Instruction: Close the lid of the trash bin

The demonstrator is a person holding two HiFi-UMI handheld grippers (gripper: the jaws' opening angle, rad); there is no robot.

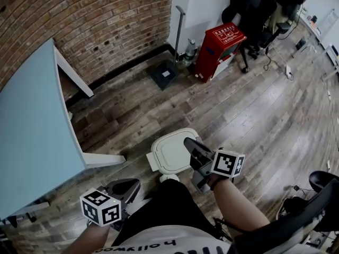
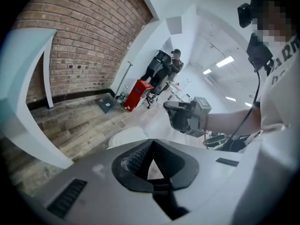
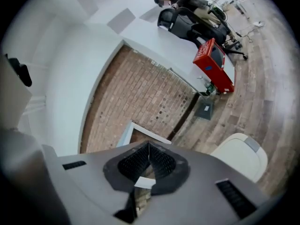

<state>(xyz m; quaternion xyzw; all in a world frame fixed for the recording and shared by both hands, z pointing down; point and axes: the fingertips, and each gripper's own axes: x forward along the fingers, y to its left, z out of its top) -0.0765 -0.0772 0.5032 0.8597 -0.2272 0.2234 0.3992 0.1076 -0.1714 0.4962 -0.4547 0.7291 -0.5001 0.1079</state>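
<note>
The white trash bin stands on the wooden floor just ahead of my knees, its lid lying flat and down on the rim. My right gripper hovers over the lid's right side, jaws shut and empty; whether it touches the lid I cannot tell. The left gripper is held low at the bin's left, apart from it, also shut on nothing. The bin shows past the left gripper, with the other gripper above it. In the right gripper view the bin lies right of the right gripper.
A light blue table fills the left, its leg reaching toward the bin. Along the brick wall sit a dark dustpan and a red box. Office chairs stand at the back, another black chair at lower right.
</note>
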